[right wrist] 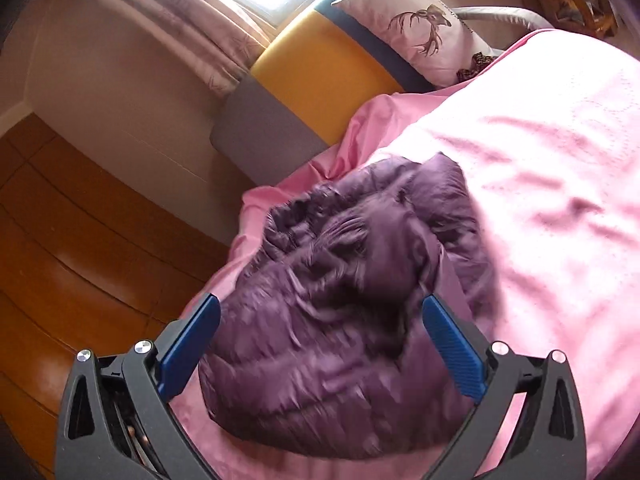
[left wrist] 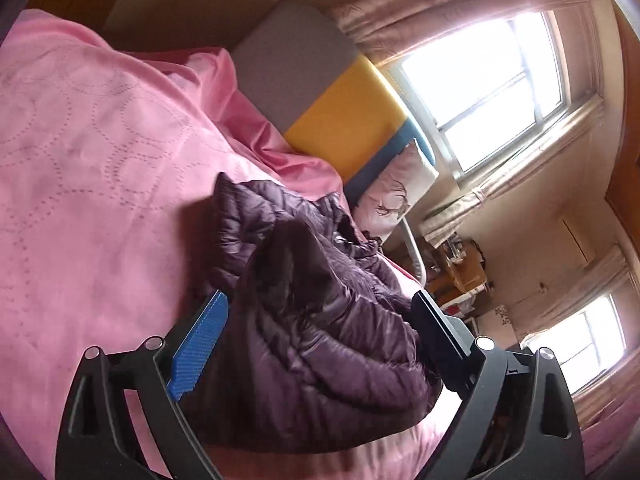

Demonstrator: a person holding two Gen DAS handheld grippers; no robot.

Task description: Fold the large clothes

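Observation:
A dark purple quilted puffer jacket [left wrist: 316, 320] lies bunched in a heap on the pink bedspread [left wrist: 88, 168]. My left gripper [left wrist: 320, 300] hovers over it with its jaws spread wide, and the pads press on nothing. In the right wrist view the same jacket [right wrist: 340, 280] sits near the bed's edge, blurred by motion. My right gripper [right wrist: 320, 304] stands open above it too, blue pads [right wrist: 452, 344] well apart, with the fabric below them and not pinched.
The pink bedspread [right wrist: 540, 184] covers the bed. A grey, yellow and blue headboard [left wrist: 332, 92] stands behind, with a deer-print pillow [right wrist: 420, 28] against it. Wooden floor [right wrist: 72, 248] lies beside the bed. Curtained windows [left wrist: 492, 92] and cluttered furniture [left wrist: 460, 272] fill the far side.

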